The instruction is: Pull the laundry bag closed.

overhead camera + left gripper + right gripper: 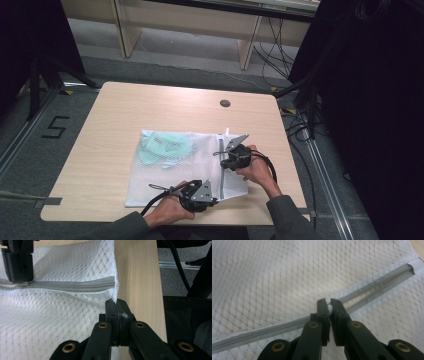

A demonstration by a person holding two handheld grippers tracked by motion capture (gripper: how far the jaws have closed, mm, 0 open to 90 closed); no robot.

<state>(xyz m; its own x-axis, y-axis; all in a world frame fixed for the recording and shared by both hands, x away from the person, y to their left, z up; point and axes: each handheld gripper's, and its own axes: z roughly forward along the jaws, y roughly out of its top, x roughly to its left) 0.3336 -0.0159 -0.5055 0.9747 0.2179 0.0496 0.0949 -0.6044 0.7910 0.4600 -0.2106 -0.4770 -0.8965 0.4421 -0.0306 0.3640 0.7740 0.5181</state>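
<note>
Zipping mesh laundry bag [165, 172]: left gripper [116, 305] clamped shut on bag's corner, anchoring; right gripper [328, 305] pinching zipper pull [329, 308], needing straight travel along zipper [75, 285].

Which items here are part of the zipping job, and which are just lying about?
In the job: white mesh laundry bag; its grey zipper; white zipper pull; left tool; right tool.
Lying about: round grey grommet in the light wooden table.
</note>
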